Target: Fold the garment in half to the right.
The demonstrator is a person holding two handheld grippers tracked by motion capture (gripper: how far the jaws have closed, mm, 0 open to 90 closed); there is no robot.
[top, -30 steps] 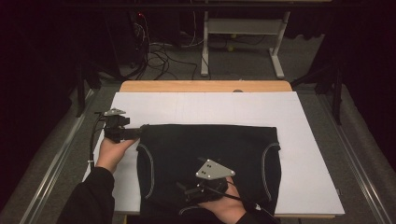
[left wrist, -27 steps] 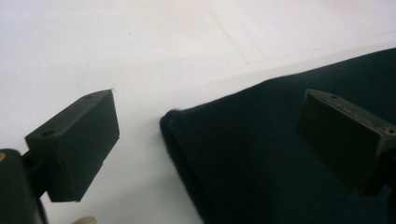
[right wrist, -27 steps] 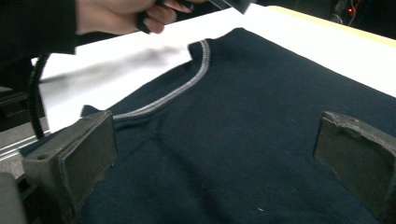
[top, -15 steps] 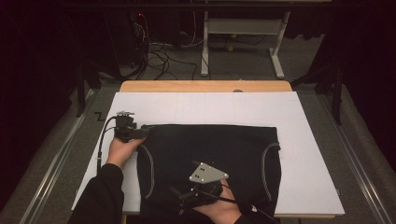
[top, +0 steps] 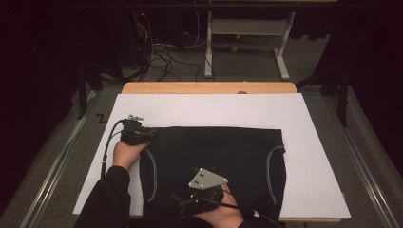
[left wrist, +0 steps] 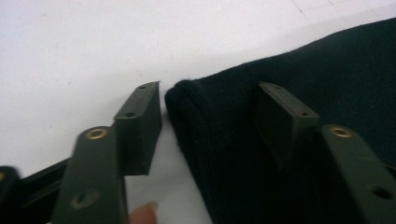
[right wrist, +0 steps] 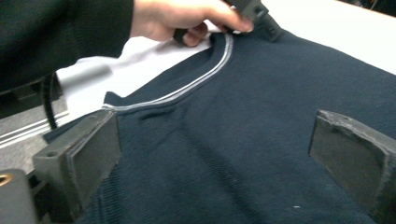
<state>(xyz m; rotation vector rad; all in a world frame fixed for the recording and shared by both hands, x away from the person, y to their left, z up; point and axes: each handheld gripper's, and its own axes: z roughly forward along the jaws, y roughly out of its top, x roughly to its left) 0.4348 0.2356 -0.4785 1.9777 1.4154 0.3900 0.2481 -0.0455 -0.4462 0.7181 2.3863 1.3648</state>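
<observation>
1. A dark garment is laid flat on the white sheet on the table

2. The left gripper is held at the garment's far left corner. Its jaws have just been closing, with the ribbed corner between them, but the cloth is not yet pinched

3. The right gripper is held over the garment's near edge, and its jaws are spread wide with nothing pinched

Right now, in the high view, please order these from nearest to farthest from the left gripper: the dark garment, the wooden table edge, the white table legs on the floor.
Measured from the left gripper:
1. Dark garment: its left corner lies at the jaws.
2. Wooden table edge: at the table's far side.
3. White table legs: on the floor beyond the table.
</observation>
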